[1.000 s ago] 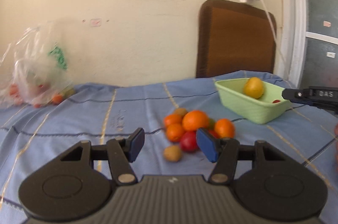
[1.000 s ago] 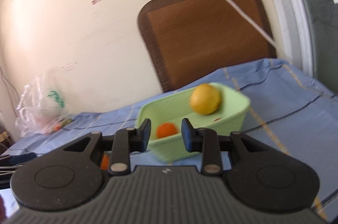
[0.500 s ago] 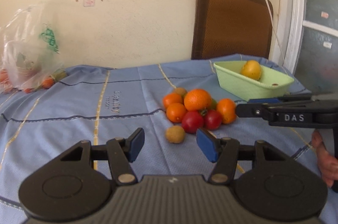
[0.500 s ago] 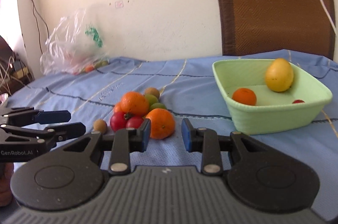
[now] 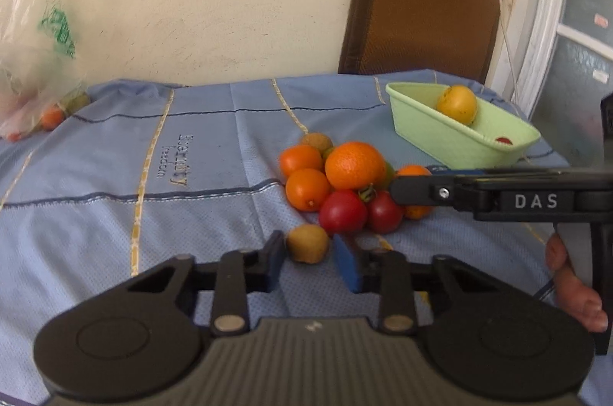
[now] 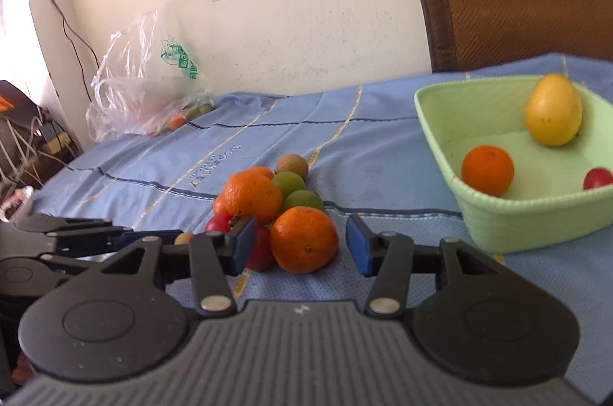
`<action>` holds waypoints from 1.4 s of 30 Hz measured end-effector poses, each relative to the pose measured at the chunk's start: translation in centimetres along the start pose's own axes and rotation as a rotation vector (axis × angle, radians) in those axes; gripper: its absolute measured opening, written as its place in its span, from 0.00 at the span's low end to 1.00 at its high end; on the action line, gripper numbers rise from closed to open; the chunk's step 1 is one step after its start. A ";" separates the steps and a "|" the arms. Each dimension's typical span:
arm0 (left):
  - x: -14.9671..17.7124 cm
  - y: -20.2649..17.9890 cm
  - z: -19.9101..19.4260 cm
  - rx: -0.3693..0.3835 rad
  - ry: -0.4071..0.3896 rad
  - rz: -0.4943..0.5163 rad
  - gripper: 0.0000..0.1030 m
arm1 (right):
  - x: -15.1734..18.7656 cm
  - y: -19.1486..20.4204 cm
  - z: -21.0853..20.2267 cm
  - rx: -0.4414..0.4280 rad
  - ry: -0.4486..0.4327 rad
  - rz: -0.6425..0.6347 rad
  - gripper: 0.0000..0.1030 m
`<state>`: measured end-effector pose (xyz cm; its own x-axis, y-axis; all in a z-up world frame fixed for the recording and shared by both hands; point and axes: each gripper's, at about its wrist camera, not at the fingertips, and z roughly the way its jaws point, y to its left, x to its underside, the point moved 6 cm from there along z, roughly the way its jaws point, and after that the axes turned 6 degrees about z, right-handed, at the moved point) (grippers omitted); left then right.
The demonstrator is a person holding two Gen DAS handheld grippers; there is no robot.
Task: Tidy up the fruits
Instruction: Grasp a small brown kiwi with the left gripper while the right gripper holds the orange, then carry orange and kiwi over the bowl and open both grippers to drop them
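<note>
A pile of fruit lies on the blue cloth: oranges, red tomatoes, green fruits and small brown ones. My left gripper is open, its pads on either side of a small brown fruit, not touching it. My right gripper is open around the nearest orange of the pile; it also shows in the left wrist view. The green basket holds a yellow fruit, an orange and a tomato.
A plastic bag with more fruit lies at the far left by the wall. A brown chair back stands behind the table. A window frame is at the right. Cables hang at the far left.
Both grippers have come down and forward to the fruit pile. The left now brackets the small brown fruit. The right has opened wider and brackets the front orange.
</note>
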<state>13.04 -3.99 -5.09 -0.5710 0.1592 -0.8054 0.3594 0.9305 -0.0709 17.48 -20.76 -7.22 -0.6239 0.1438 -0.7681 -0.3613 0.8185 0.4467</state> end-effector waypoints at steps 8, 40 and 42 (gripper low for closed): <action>0.4 -0.2 -1.3 0.046 -0.026 -0.063 0.25 | 1.1 0.2 -3.0 0.025 -0.026 0.016 0.40; 2.4 -6.9 -2.4 0.087 -0.026 0.087 0.26 | 6.2 0.2 -7.8 0.228 -0.061 -0.196 0.42; 2.5 -6.9 -2.4 0.087 -0.025 0.089 0.26 | 6.2 0.1 -7.7 0.226 -0.053 -0.190 0.42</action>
<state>7.42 -9.24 -5.19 -0.5154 0.2306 -0.8254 0.4716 0.8805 -0.0484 8.22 -24.08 -8.41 -0.5204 0.0003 -0.8539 -0.3011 0.9357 0.1839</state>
